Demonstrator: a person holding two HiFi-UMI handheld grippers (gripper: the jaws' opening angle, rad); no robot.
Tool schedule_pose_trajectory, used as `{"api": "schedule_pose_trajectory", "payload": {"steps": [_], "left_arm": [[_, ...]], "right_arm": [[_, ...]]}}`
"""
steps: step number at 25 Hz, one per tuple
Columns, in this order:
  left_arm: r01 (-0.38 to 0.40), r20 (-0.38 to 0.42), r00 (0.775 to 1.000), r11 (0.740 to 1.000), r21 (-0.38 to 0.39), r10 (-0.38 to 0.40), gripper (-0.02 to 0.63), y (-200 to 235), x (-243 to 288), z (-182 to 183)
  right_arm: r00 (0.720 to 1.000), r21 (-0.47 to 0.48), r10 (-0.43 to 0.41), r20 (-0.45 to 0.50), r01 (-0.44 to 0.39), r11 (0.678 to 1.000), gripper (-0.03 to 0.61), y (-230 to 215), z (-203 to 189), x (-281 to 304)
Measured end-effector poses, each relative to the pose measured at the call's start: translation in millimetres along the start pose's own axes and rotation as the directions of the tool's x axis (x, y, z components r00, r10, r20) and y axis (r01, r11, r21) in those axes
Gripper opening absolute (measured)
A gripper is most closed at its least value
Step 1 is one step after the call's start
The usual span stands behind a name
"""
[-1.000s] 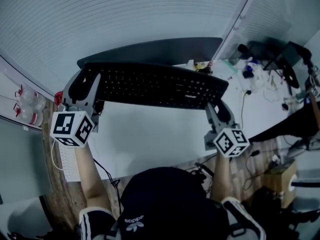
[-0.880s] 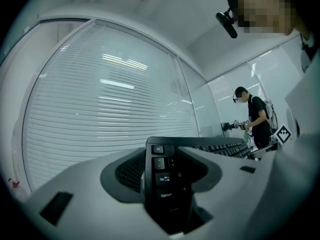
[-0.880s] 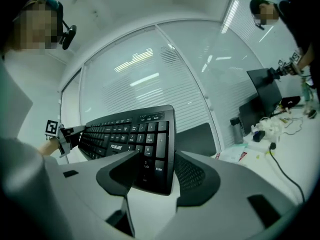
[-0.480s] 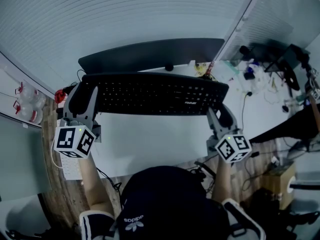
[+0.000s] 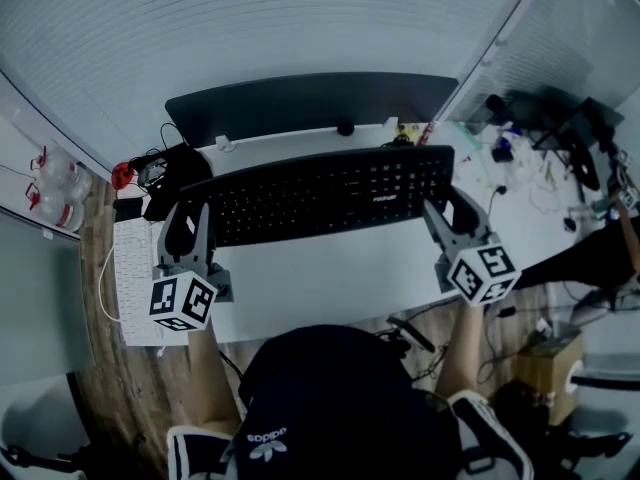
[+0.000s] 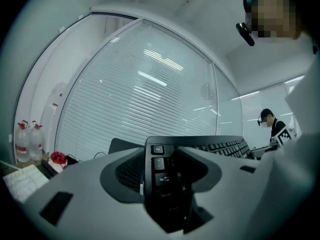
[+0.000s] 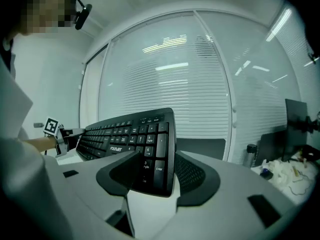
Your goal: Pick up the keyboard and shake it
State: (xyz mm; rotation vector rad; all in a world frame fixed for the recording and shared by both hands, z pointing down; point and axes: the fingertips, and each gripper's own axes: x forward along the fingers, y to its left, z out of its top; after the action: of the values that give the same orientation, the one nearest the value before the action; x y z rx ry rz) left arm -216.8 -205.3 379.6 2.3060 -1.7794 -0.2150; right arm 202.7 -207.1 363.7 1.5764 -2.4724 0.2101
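Head view: keyboard [image 5: 320,196] raised above the desk [image 5: 330,268], left gripper [image 5: 188,226] and right gripper [image 5: 446,211] clamped on its 2 ends; pickup looks done, shaking may remain.

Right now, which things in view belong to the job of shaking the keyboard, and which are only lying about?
Part of the job:
keyboard
left gripper, shut on one end
right gripper, shut on the other end

Lying about:
bottles
red object
black cables
dark panel
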Motion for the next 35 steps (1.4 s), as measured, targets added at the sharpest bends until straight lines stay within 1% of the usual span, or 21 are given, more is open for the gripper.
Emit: {"api": "schedule_pose_trajectory", "payload": {"steps": [2,5,11,15,19,22,26,29,31,33,35], "left_arm": [[-0.035,-0.009,0.999,0.999,-0.041,0.034,0.207,6,-13,-17],[-0.084,-0.018,0.996,0.993,-0.085,0.083,0.207,12,-31,-34],[-0.159,-0.021,0.987,0.977,-0.139,0.158,0.207,20,-57,-49],[-0.183,-0.014,0.983,0.969,-0.166,0.183,0.207,27,-67,-51],[-0.181,-0.014,0.983,0.968,-0.172,0.181,0.207,24,-64,-54],[-0.169,-0.008,0.985,0.971,-0.167,0.17,0.207,19,-57,-51],[-0.128,-0.006,0.992,0.979,-0.155,0.129,0.207,13,-52,-46],[-0.097,0.002,0.995,0.983,-0.158,0.098,0.207,12,-28,-45],[-0.089,0.016,0.996,0.985,-0.151,0.092,0.207,11,-17,-36],[-0.077,0.024,0.996,0.988,-0.137,0.081,0.207,8,-17,-28],[-0.062,0.023,0.998,0.99,-0.13,0.066,0.207,5,-18,-30]], "right_arm": [[0.999,-0.033,0.029,-0.032,-0.03,0.999,0.218,4,-1,6],[0.995,-0.067,0.073,-0.064,-0.077,0.995,0.218,10,0,15],[0.987,-0.115,0.137,-0.083,-0.146,0.983,0.218,22,7,31],[0.984,-0.156,0.161,-0.077,-0.172,0.973,0.218,33,19,40],[0.983,-0.17,0.164,-0.078,-0.175,0.97,0.218,28,22,41],[0.986,-0.162,0.15,-0.07,-0.159,0.974,0.218,22,23,39],[0.99,-0.146,0.124,-0.069,-0.133,0.98,0.218,16,21,22],[0.994,-0.151,0.09,-0.057,-0.098,0.984,0.218,2,26,27],[0.996,-0.151,0.072,-0.045,-0.078,0.985,0.218,-2,32,29],[0.997,-0.135,0.073,-0.032,-0.077,0.988,0.218,2,34,20],[0.997,-0.111,0.069,-0.029,-0.072,0.991,0.216,0,29,10]]}}
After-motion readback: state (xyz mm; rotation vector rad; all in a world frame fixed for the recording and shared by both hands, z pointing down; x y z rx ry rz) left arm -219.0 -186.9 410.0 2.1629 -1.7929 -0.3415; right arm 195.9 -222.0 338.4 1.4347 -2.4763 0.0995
